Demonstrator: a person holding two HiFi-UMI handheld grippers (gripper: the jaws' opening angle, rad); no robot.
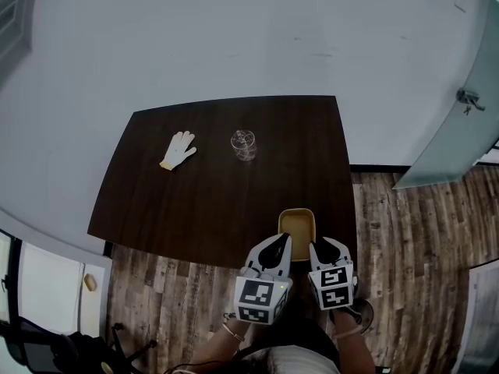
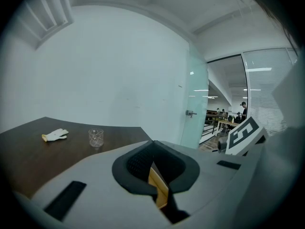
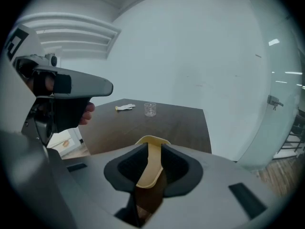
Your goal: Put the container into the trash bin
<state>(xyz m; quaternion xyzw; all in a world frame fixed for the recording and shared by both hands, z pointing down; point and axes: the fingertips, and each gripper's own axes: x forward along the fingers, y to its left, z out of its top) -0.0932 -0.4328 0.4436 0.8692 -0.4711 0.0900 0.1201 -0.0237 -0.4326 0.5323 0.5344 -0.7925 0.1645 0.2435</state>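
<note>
The container (image 1: 297, 223) is sitting at the near edge of the table (image 1: 195, 201), so the task is only getting under way. The left gripper (image 1: 276, 245) and right gripper (image 1: 322, 248) are each pinching its near rim between their jaws. Lifting it and dropping it into the bin, which no view is showing, are remaining.
</note>
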